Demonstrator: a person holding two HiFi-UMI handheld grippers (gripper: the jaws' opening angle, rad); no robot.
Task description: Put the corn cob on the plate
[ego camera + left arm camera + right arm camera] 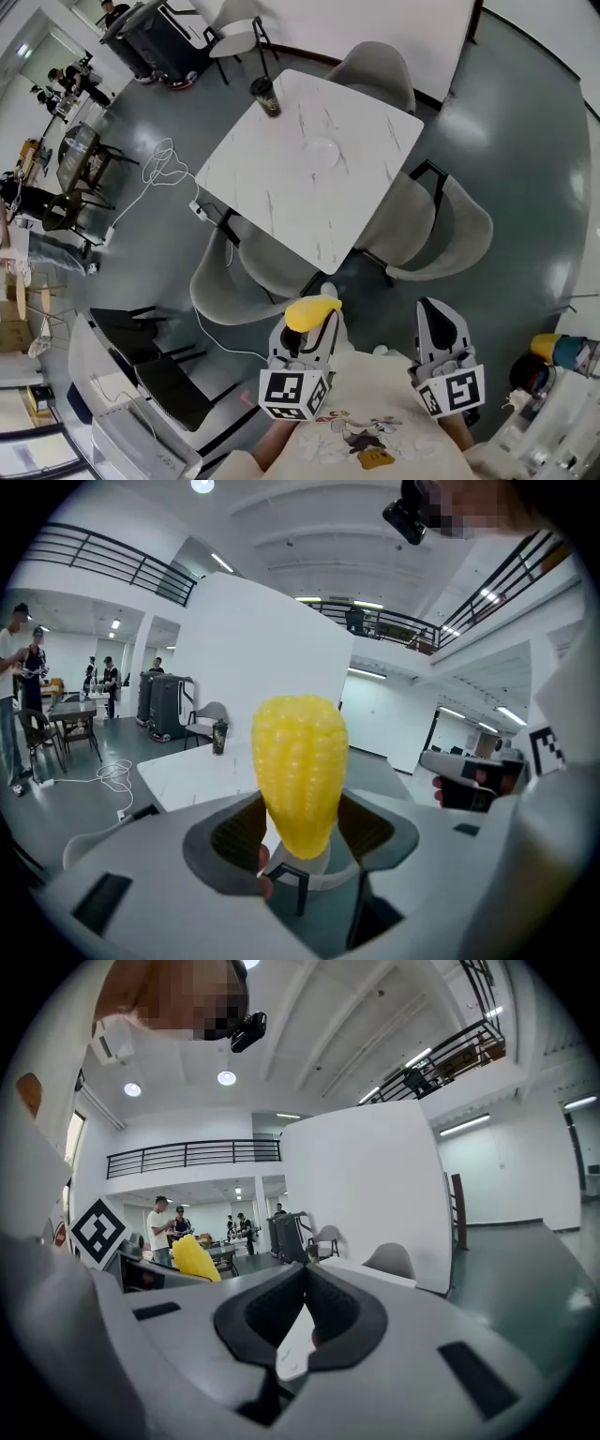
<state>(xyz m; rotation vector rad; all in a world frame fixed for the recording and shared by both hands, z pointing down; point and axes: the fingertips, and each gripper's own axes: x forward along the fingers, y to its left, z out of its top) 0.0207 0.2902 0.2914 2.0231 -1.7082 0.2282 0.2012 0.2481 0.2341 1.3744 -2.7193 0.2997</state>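
A yellow corn cob (312,312) is pinched upright between the jaws of my left gripper (314,325), close to my body. In the left gripper view the corn cob (300,771) fills the middle, with the left gripper (300,846) shut on its lower end. A pale white plate (325,153) lies on the white marble table (281,197) well ahead of both grippers. My right gripper (439,317) hangs beside the left with nothing in it, jaws together. The right gripper view shows the right gripper (298,1330) holding nothing and the corn cob (195,1258) off to its left.
A dark cup (265,97) stands at the table's far corner and shows as a cup (219,737) in the left gripper view. Grey chairs (439,225) ring the table, one chair (246,281) nearest me. A white cable (159,173) lies on the floor at left.
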